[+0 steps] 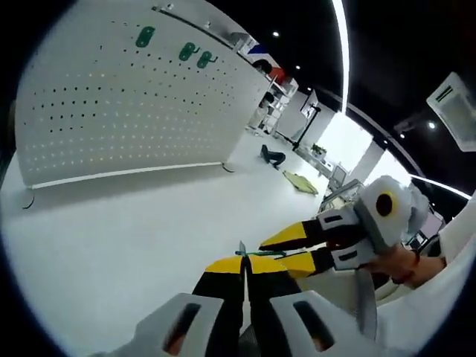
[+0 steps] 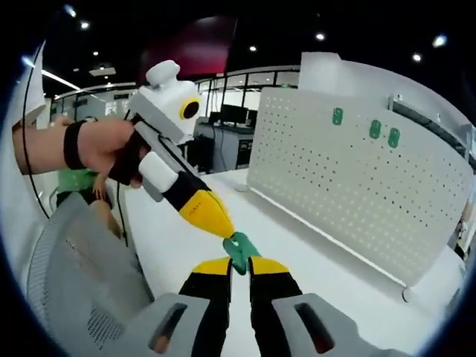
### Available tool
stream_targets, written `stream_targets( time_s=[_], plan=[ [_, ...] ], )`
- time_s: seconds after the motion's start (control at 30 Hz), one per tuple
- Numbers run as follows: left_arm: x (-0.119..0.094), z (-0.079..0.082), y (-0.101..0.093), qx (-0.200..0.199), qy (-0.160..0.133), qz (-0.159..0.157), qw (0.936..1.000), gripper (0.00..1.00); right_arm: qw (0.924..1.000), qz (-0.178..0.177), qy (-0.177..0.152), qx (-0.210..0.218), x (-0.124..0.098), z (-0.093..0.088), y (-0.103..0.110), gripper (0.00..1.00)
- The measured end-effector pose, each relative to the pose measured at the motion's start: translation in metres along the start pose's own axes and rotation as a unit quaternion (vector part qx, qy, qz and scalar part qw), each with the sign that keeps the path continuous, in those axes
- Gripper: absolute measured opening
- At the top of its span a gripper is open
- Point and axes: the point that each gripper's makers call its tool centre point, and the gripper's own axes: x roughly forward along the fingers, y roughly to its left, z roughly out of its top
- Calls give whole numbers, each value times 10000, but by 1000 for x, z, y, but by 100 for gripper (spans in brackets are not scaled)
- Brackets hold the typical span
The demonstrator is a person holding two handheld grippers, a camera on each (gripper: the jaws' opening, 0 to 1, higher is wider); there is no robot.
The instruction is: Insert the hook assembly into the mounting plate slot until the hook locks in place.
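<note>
Your left gripper (image 2: 216, 219) and right gripper (image 2: 239, 262) both pinch the green hook (image 2: 241, 251) between their closed tips over the white table (image 1: 111, 238), well short of the far pegboard (image 2: 349, 178).

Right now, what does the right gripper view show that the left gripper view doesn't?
Right gripper view: a hand with a black wristband, a grey mesh chair, the small green plastic hook face-on. Left gripper view: a white ceiling air unit, that hook edge-on. Both: the white perforated pegboard with three green hooks, left gripper and right gripper shut on it.
</note>
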Motion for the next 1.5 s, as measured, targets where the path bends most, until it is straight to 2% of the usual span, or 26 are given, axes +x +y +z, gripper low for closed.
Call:
stream_targets(
  time_s=[0.2,0.4,0.53,0.7,0.77,0.8,0.87,0.93,1.03,1.13,1.17,1.2,1.27,1.4,1.5],
  plan=[
    [0,-1,-1,-16,60,-101,9999,1,9996,-8,120,-264,1,-2,1,5],
    [-1,-5,1,-77,102,-174,9998,1,9955,-59,401,-852,3,-6,5,6],
    [-1,-9,0,-96,162,-240,9995,1,9955,10,418,-852,3,-8,8,5],
    [-2,-14,0,-148,222,-297,9992,1,9909,50,608,-1196,4,-14,14,2],
    [-3,-15,0,-80,216,-304,9993,1,9887,-33,652,-1352,5,-14,14,1],
    [-4,-16,2,212,254,-290,9990,1,9889,-45,666,-1327,6,-13,16,1],
    [-5,-18,2,109,277,-277,9992,1,9894,-48,757,-1235,8,-14,18,1],
    [-9,-18,5,89,252,-278,9993,1,9862,-77,782,-1459,10,-13,20,1],
    [-12,-18,7,100,243,-268,9993,1,9859,-82,791,-1472,13,-10,22,1],
    [-14,-16,9,127,216,-239,9994,2,9862,-137,828,-1429,16,-7,22,1],
    [-15,-12,11,508,111,-255,9983,2,9865,-153,821,-1406,17,-6,22,1],
    [-15,-11,11,674,54,-278,9973,2,9865,-175,824,-1407,17,-5,21,1],
    [-15,-12,11,654,68,-263,9975,2,9861,-203,856,-1407,19,-4,20,1],
    [-15,-5,12,844,-137,-274,9960,3,9861,-259,835,-1410,20,-1,15,1],
    [-16,1,10,686,-339,-399,9963,10,9863,-327,774,-1422,20,4,10,1]
  ],
)
